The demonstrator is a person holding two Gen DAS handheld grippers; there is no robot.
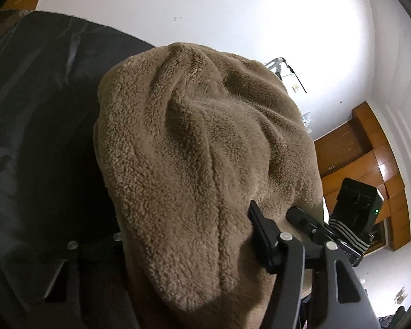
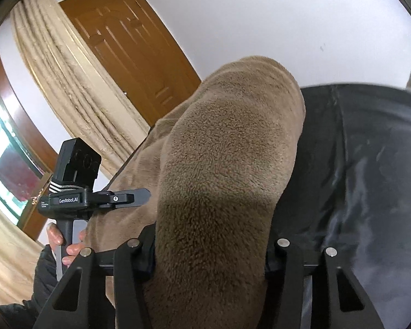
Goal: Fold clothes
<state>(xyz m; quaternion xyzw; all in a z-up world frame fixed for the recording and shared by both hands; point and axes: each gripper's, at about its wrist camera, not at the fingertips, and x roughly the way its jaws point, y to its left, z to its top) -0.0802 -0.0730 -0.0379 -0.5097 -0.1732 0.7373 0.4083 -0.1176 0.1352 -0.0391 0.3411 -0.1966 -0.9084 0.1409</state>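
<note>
A brown fleece garment [image 1: 200, 164] hangs lifted in the air in front of a black padded jacket [image 1: 35, 109] worn by the person. My left gripper [image 1: 183, 246] is shut on the fleece; its left finger is hidden behind the cloth. My right gripper [image 2: 209, 249] is shut on the same fleece garment [image 2: 227, 170], which bulges thickly between its jaws. The right gripper [image 1: 309, 222] also shows in the left wrist view at the lower right, gripping the cloth edge. The left gripper [image 2: 134, 196] shows in the right wrist view, held by a hand [image 2: 65, 241].
White wall fills the background. A wooden door [image 2: 128, 54] and beige curtain [image 2: 68, 82] are at the left in the right wrist view, with a window [image 2: 2, 164] beyond. Wooden cabinets [image 1: 370, 164] stand at the right in the left wrist view.
</note>
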